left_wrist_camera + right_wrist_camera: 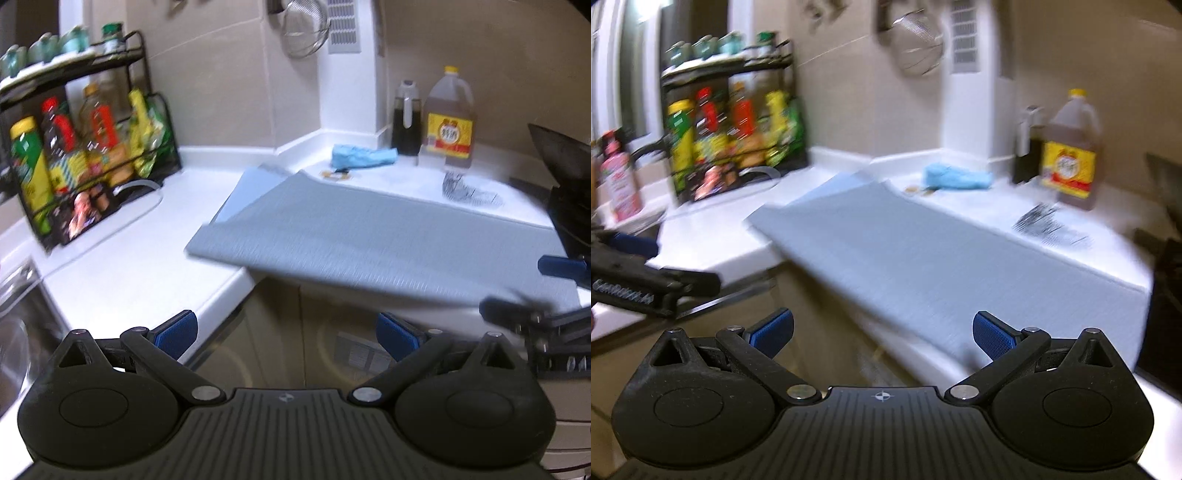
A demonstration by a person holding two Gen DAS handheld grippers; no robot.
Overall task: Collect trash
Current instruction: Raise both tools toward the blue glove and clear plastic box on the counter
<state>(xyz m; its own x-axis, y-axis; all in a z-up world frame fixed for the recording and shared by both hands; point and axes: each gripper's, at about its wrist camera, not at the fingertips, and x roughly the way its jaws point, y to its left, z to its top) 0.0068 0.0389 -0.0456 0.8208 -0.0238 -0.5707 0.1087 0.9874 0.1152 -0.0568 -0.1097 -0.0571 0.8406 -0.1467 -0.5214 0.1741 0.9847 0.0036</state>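
Three bits of trash lie at the back of the white counter: a crumpled light-blue wad (364, 156) (956, 177), a small brown wrapper scrap (336, 174) (916, 190), and a clear wrapper with black print (469, 190) (1049, 223). A grey mat (369, 236) (923, 258) lies in front of them and overhangs the counter edge. My left gripper (287, 332) (665, 262) is open and holds nothing, off the counter's front edge. My right gripper (882, 330) (532, 288) is open and holds nothing, near the mat's front edge. The right wrist view is blurred.
A black rack of sauce bottles (85, 155) (735, 136) stands at the back left. A dark bottle (406, 118) and a yellow-capped jug (450, 118) (1071, 151) stand by the wall. A black wok (561, 158) is at the right, a steel sink (18, 325) at the left.
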